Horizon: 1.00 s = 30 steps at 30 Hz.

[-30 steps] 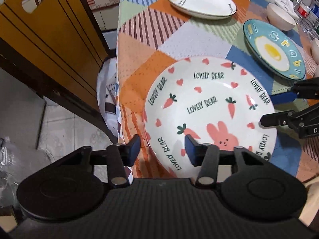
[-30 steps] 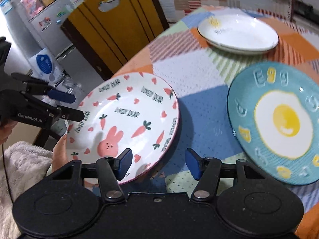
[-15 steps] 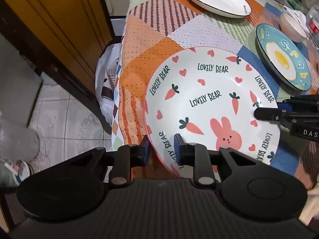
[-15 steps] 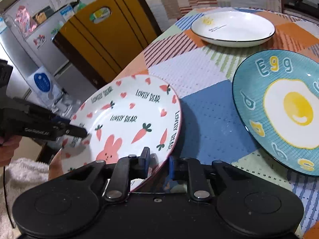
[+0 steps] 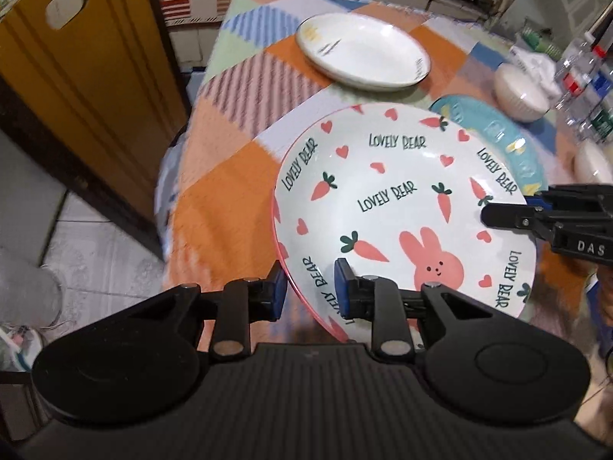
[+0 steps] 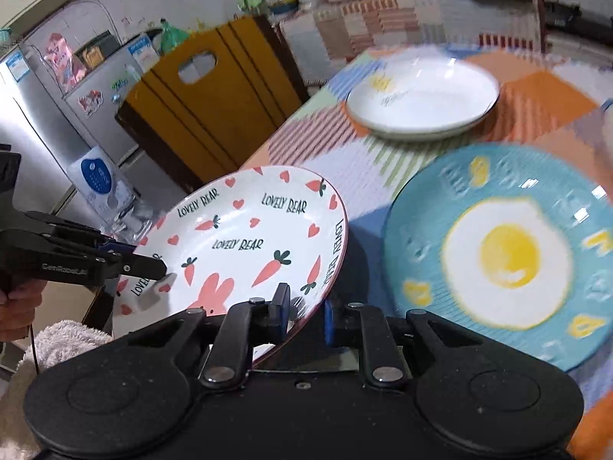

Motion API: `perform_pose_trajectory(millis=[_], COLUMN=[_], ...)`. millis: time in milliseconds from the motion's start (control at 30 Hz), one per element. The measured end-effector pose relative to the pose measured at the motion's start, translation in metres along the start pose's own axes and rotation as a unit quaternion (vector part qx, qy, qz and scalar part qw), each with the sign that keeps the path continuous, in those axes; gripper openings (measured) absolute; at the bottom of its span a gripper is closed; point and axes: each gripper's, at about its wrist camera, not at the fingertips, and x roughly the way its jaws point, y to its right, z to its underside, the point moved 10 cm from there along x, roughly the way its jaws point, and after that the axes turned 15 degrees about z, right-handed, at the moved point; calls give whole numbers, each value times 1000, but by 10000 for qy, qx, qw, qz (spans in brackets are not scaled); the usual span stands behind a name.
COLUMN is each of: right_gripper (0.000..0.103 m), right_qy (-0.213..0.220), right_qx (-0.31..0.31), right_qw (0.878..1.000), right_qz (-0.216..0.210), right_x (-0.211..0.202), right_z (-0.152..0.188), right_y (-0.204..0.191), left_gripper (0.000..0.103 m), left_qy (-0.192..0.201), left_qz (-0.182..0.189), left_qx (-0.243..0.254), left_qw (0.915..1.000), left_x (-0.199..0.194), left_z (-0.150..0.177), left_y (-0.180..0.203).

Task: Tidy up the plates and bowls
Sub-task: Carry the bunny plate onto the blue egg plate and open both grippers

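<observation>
The white "Lovely Bear" plate point(image 5: 398, 207) with carrots and a pink rabbit is lifted off the table, tilted. My left gripper point(image 5: 310, 287) is shut on its near rim. My right gripper point(image 6: 306, 312) is shut on the opposite rim of the same plate point(image 6: 245, 241); it also shows at the right of the left wrist view point(image 5: 509, 216). A blue fried-egg plate point(image 6: 498, 253) lies on the table, partly under the lifted plate in the left wrist view point(image 5: 494, 130). A white plate point(image 5: 364, 51) lies farther back.
The patchwork tablecloth point(image 5: 230, 161) covers the table. A yellow wooden chair back point(image 5: 76, 57) stands left of the table. Two white bowls point(image 5: 521, 92) and several bottles point(image 5: 582, 76) are at the far right. A fridge point(image 6: 57, 115) stands behind the chair.
Both grippers closed on the Lovely Bear plate's rims, then lifted it off the table and moved it toward the blue egg plate.
</observation>
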Motion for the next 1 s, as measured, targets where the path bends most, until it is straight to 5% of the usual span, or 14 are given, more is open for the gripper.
perform_pose_trajectory(millis=[367,500,1000], right_gripper=[20,20,20], right_qy=[326,230,-273], right_qx=[373,452,777], right_qw=[9969,9956,9904], right_qz=[614,790,1110], right_x=[-44,-44,4], right_z=[-20,-20,-10], right_y=[84,113,167], left_gripper=[24,24,25], left_qy=[24,-173,-842], left_qz=[475,634,344], left_qx=[285,287,24], left_qw=[9985,9974,9959], left_x=[27,59,124], left_z=[-1,-10,-15], left_y=[-25,-4,-4])
